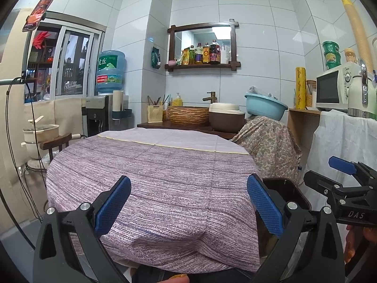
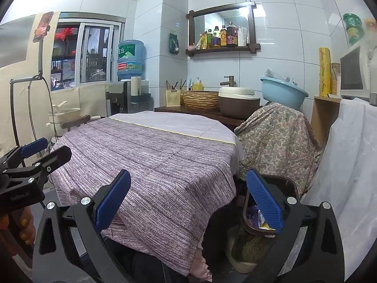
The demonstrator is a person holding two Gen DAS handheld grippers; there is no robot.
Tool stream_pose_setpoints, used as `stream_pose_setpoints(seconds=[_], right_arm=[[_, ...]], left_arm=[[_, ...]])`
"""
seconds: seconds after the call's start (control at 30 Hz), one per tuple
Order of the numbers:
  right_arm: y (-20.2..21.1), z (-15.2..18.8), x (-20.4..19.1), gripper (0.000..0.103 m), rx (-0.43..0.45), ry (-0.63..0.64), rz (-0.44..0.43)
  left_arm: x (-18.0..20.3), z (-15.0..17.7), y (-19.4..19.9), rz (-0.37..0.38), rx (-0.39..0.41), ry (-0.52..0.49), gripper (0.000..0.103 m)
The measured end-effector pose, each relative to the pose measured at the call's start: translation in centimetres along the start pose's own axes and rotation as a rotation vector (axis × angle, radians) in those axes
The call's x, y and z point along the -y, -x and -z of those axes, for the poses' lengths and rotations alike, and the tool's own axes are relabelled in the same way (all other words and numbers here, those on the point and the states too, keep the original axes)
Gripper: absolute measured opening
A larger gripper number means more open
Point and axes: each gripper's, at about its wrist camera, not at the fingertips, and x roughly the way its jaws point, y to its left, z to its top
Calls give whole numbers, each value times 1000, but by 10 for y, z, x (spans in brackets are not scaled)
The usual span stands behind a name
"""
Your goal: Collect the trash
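Your left gripper (image 1: 188, 208) hangs over the near edge of the table (image 1: 150, 165), its jaws spread wide with nothing between them but the purple woven cloth below. Your right gripper (image 2: 188, 206) is also held wide open and empty, its left pad over the table's right-hand corner and its right pad over the trash bin (image 2: 282, 186).

The bin is dark, stands on the floor just beside the table's right side, below the tabletop, and sits in front of a chair draped in paisley cloth (image 2: 278, 134). In the right wrist view the right blue pad overlaps the bin's opening, and colourful trash (image 2: 255, 217), purple and yellow wrappers, lies inside, just left of and under that pad. In the left wrist view the same bin shows as a dark rim behind the right pad, with your right gripper visible beyond it at the frame's right edge.

The tabletop itself shows only bare cloth between both pairs of jaws. Behind the table stand a woven basket (image 1: 188, 115), a rice cooker (image 1: 226, 116) and a blue basin (image 1: 265, 107).
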Motion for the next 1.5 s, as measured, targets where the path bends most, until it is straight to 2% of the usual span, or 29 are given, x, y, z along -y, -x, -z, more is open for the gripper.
stream_pose_setpoints(seconds=[1.5], right_arm=[[-7,4,0,97,-22,3,14]], left_arm=[[-4,1,-3,22,-28,-1,98]])
